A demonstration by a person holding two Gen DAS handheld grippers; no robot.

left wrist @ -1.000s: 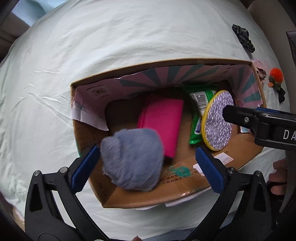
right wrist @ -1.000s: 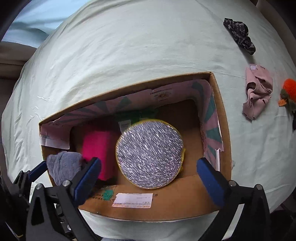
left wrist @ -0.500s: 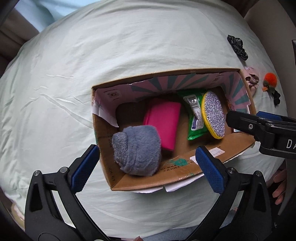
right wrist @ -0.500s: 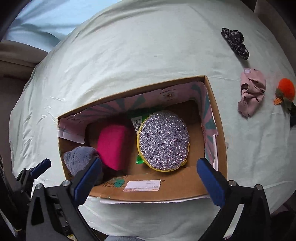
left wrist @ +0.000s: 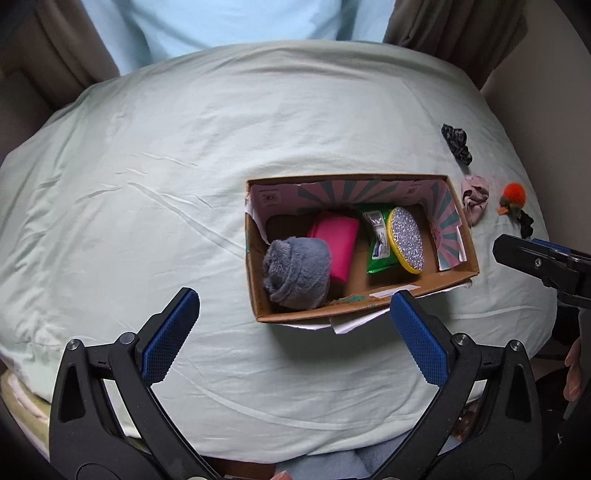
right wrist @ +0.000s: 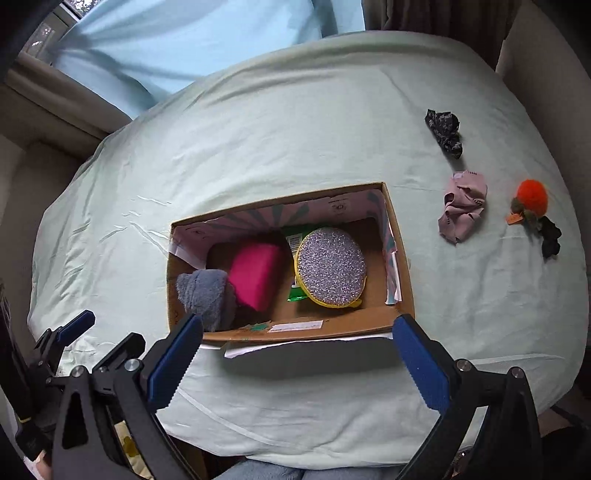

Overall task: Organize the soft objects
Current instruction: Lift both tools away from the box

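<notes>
An open cardboard box [left wrist: 369, 302] [right wrist: 295, 328] sits on the pale green bed. In it lie a grey fluffy roll [left wrist: 297, 271] [right wrist: 207, 295], a pink sponge [left wrist: 338, 242] [right wrist: 255, 277], a green wipes pack [left wrist: 378, 240] [right wrist: 295, 293] and a round glittery yellow-rimmed pad [left wrist: 406, 240] [right wrist: 330, 271]. On the sheet right of the box lie a dark scrunchie [left wrist: 457, 142] [right wrist: 445, 131], a crumpled pink cloth [left wrist: 474, 199] [right wrist: 461, 210] and an orange pom-pom hair tie [left wrist: 513, 201] [right wrist: 532, 199]. My left gripper [left wrist: 293, 334] is open and empty, near the box's front. My right gripper [right wrist: 299, 360] is open and empty, in front of the box.
The bed [left wrist: 147, 184] fills both views. A light blue curtain [right wrist: 166, 44] and brown curtains [left wrist: 443, 26] hang behind it. The right gripper's side shows at the right edge of the left wrist view [left wrist: 543, 262]; the left gripper shows at the left edge of the right wrist view [right wrist: 62, 336].
Both grippers have pulled back and up from the box, so it looks smaller. The grey roll and glittery pad now rest inside the box.
</notes>
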